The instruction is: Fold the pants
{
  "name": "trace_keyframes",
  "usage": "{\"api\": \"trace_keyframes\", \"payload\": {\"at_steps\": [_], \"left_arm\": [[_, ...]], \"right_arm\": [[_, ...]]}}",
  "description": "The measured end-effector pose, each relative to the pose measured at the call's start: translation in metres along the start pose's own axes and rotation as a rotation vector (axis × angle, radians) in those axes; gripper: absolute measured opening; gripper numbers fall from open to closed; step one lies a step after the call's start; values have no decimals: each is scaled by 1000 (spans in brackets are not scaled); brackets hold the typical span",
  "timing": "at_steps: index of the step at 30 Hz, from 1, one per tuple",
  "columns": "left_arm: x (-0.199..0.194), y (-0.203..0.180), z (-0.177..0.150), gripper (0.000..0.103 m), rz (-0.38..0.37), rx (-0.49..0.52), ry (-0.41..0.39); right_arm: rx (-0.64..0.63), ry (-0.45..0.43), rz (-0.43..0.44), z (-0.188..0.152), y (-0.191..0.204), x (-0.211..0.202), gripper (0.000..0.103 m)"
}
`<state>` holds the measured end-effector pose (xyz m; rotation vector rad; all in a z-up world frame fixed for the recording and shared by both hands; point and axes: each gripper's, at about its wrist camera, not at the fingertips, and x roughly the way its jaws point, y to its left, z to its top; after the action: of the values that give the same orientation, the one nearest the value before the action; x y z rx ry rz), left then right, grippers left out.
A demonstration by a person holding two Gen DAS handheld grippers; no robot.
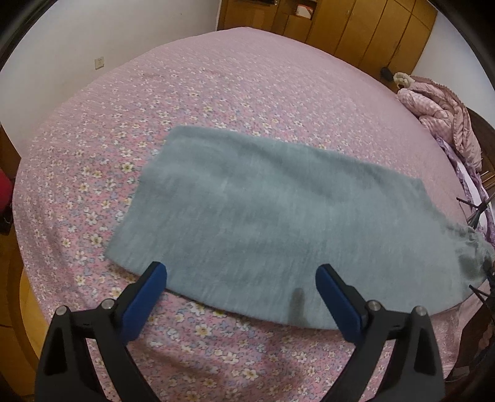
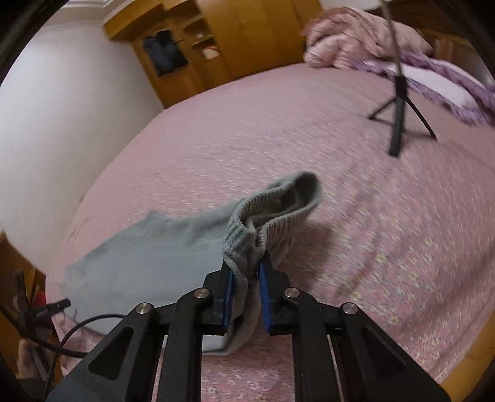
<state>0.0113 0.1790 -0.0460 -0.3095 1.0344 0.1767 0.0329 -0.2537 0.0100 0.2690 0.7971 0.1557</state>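
Grey-blue pants (image 1: 263,222) lie flat and folded lengthwise across the pink flowered bedspread (image 1: 185,92). My left gripper (image 1: 241,275) is open and empty, its blue pads just above the pants' near edge. In the right wrist view, my right gripper (image 2: 246,269) is shut on the ribbed waistband (image 2: 263,219) of the pants and lifts it off the bed; the rest of the pants (image 2: 148,263) trails to the left on the bedspread (image 2: 340,185).
A black tripod (image 2: 399,102) stands on the bed to the right. A heap of pink and purple bedding (image 1: 442,114) lies at the bed's right end, also in the right wrist view (image 2: 355,40). Wooden wardrobes (image 1: 355,27) stand behind. A cable (image 2: 77,327) hangs at the left.
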Motion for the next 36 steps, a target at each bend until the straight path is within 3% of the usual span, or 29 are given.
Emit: {"api": "trace_keyframes", "payload": {"at_steps": [6, 12, 16, 20, 23, 29, 33, 36], "left_arm": [[-5, 5, 0, 99, 15, 8, 1], [0, 7, -4, 99, 17, 5, 19], [4, 5, -6, 99, 25, 10, 30], [6, 3, -9, 99, 26, 6, 32], [8, 4, -9, 99, 31, 3, 40], [11, 5, -12, 99, 38, -9, 46], [10, 6, -10, 99, 33, -17, 37], [7, 7, -10, 99, 28, -21, 28]], "right_arm": [[-2, 16, -6, -3, -2, 9, 16], [107, 42, -66, -4, -36, 11, 17], [249, 92, -90, -16, -73, 19, 20], [427, 152, -46, -36, -109, 34, 28], [536, 113, 56, -47, -128, 34, 29], [573, 117, 100, -45, -140, 35, 32], [566, 86, 79, -35, -138, 42, 37], [493, 73, 38, -29, -126, 45, 39]]}}
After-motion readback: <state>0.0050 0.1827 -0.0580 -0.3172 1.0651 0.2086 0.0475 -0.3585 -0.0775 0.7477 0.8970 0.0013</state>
